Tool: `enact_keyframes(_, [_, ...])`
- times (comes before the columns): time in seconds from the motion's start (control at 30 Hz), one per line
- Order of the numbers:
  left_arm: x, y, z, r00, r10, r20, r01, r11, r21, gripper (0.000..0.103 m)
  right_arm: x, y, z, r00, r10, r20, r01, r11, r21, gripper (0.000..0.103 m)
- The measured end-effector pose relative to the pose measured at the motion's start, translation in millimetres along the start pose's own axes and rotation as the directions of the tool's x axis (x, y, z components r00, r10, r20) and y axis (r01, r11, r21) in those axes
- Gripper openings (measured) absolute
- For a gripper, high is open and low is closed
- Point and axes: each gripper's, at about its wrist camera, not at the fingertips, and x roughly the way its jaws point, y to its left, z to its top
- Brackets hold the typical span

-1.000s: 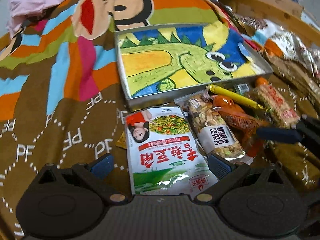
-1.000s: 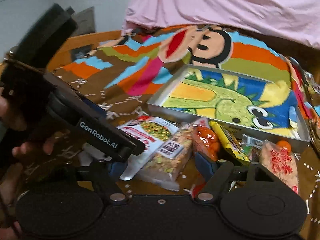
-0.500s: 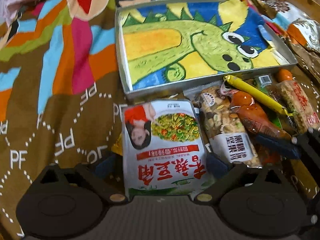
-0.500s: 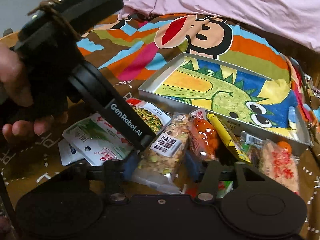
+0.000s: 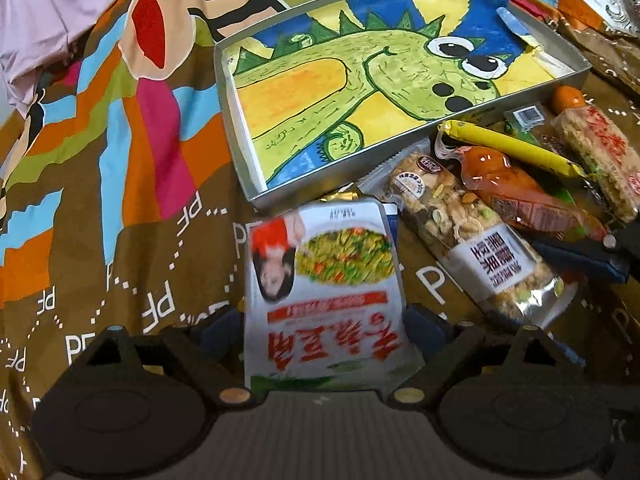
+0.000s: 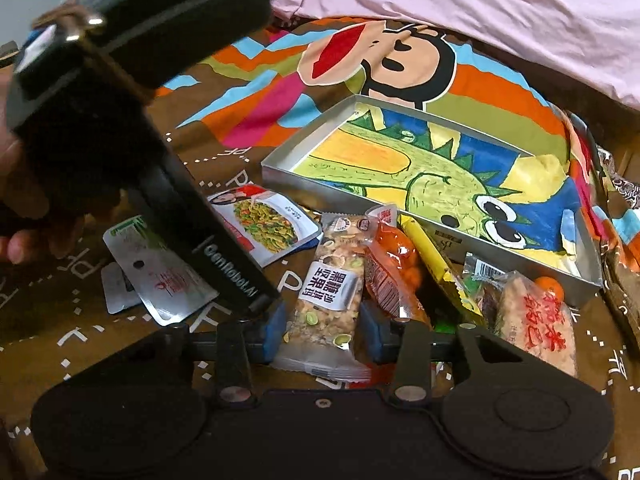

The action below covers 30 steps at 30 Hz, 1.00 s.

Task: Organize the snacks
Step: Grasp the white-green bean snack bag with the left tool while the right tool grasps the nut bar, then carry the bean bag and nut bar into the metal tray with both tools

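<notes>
A: What was in the metal tray (image 5: pixel 240 152)?

B: Only a painted sheet with a green dinosaur (image 5: pixel 360 76) covered its bottom. I saw no snack inside. The tray lay on a patterned cloth (image 5: pixel 120 208) with a cartoon monkey face (image 6: pixel 384 60), and a pink cloth (image 6: pixel 480 12) lay at the far edge of it.

A: And the snacks?

B: They were all outside, along the near wall of the tray. There was a white pouch with a picture of vegetables (image 5: pixel 324 288), a clear nut bar with a white label (image 5: pixel 472 240), an orange packet (image 5: pixel 516 196), a yellow stick (image 5: pixel 516 148), and a puffed rice bar with red letters (image 5: pixel 600 156). A small orange ball (image 5: pixel 568 98) sat at the tray's corner. Foil bags (image 5: pixel 596 4) lay beyond the tray's far corner.

A: Did something stand in the way?

B: In the right wrist view the left gripper's black body and the hand (image 6: pixel 24 208) holding it hid the middle of the white pouch.

A: How stood the left gripper (image 5: pixel 324 332)?

B: Its jaws were wide and were closing. The pouch lay between its fingers, but I could not tell if the pads pressed it.

A: And the right gripper (image 6: pixel 324 332)?

B: It was clamped on the near end of the nut bar, with one blue pad on each side. The orange packet touched the bar on its right side.
</notes>
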Motion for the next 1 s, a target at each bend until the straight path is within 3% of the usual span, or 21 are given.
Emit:
enact_keyframes(0.23, [14.0,14.7,10.4,0.996,-0.065,-0.057,0.061,0.996,-0.061,0.098,7.6,0.1,-3.8,1.0,0.021,0.002,-0.021,1.0,0.001,0.053])
enact_keyframes(0.37, [12.6,23.2,4.7,0.992,-0.112,-0.051,0.106,0.988,-0.113,0.087,11.2,-1.3,-6.3,0.999,0.035,0.001,-0.035,0.999,0.021,0.051])
enact_keyframes(0.53, [4.8,33.3,-6.9,0.984,-0.179,0.0,0.176,0.97,-0.166,0.073,7.1,-1.4,-4.8,1.0,0.023,-0.001,-0.023,0.999,0.024,0.048])
enact_keyframes(0.67, [-1.3,43.3,-18.5,0.977,-0.21,0.045,0.215,0.952,-0.217,0.072,7.3,-0.4,-6.8,1.0,0.02,0.016,-0.02,1.0,0.015,0.049])
enact_keyframes(0.87, [-7.2,62.7,-34.7,0.953,-0.25,0.173,0.294,0.9,-0.323,0.072,18.6,-1.8,-7.3,0.998,0.028,0.062,-0.03,0.999,0.019,0.057])
enact_keyframes(0.93, [-7.7,66.0,-38.1,0.95,-0.241,0.198,0.297,0.893,-0.339,0.072,22.3,-0.7,-6.6,0.998,0.022,0.064,-0.023,1.0,0.017,0.056])
enact_keyframes(1.0, [-9.6,67.4,-40.4,0.952,-0.219,0.215,0.284,0.893,-0.349,0.072,23.2,0.8,-5.6,0.998,0.006,0.059,-0.006,1.0,0.008,0.049])
